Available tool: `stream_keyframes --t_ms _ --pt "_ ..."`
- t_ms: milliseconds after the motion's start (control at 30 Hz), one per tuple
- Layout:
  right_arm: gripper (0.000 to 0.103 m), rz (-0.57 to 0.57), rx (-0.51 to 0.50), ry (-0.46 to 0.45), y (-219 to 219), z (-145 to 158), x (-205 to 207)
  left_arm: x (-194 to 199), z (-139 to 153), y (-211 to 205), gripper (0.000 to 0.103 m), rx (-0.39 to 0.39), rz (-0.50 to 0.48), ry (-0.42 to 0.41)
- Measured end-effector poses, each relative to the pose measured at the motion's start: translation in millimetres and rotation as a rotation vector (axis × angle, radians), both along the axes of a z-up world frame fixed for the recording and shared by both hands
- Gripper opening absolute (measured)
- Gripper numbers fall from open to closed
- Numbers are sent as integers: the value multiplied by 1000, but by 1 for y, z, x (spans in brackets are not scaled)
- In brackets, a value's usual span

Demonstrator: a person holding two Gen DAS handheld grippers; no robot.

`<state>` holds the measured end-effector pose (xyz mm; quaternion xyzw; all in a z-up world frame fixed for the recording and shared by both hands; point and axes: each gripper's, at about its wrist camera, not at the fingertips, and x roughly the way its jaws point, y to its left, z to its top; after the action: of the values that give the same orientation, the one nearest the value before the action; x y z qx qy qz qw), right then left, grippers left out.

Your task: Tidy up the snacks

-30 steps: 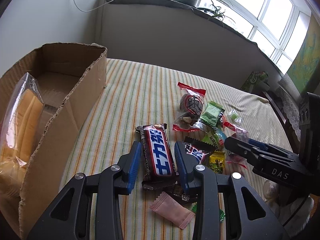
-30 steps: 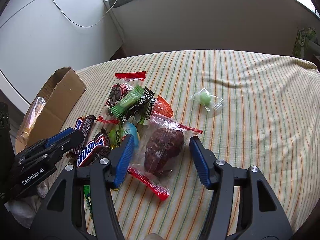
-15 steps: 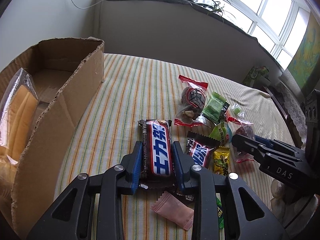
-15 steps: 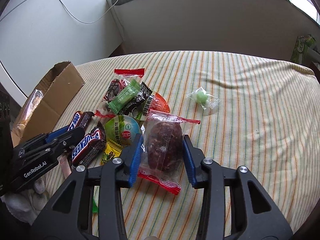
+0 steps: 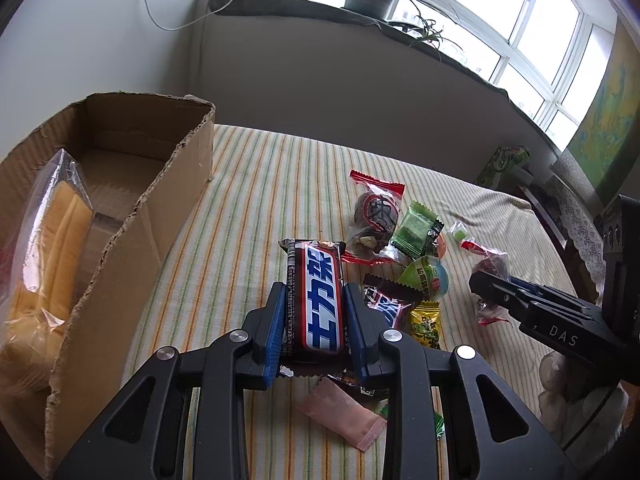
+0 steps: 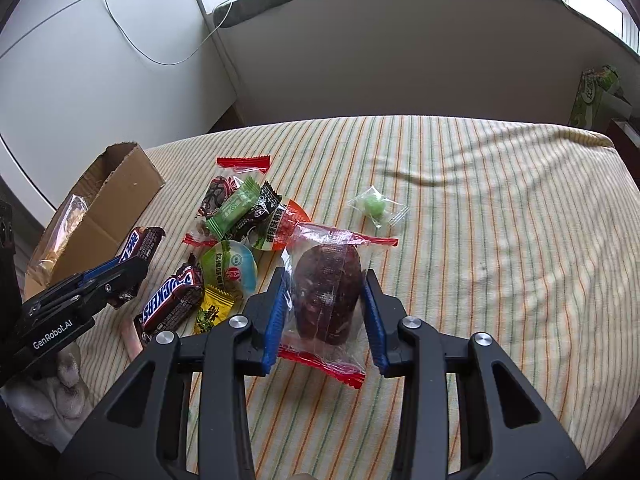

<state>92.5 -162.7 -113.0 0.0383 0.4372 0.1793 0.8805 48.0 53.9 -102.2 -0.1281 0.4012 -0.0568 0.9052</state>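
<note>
Both tongs grip something: my left gripper (image 5: 314,312) clamps one Snickers bar (image 5: 316,296), and my right gripper (image 6: 325,307), jaws closing, pinches one brown cake packet (image 6: 326,292). I count one cardboard box (image 5: 168,208) holding one yellow packet (image 5: 44,256), and a second Snickers (image 6: 172,304) on the striped cloth (image 6: 480,240).

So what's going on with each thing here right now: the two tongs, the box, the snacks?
Left tongs: shut on the chocolate bar.
Right tongs: closing on the brown cake packet, its wrapper between the pads.
Cardboard box: open-topped, holding a yellow bagged snack.
Green candy: wrapped, lying apart on the striped cloth.
</note>
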Motion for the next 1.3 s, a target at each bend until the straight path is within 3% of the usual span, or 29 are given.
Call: stream_keyframes --t_ms 367,733,1300 --pt "37 5 16 -75 6 26 -12 -17 31 -1 27 -24 -2 -104" --pt "37 48 49 -133 40 51 -17 -37 62 17 27 -28 35 -218" --pt "37 159 88 -179 138 77 -10 -71 67 96 27 -54 200 -274"
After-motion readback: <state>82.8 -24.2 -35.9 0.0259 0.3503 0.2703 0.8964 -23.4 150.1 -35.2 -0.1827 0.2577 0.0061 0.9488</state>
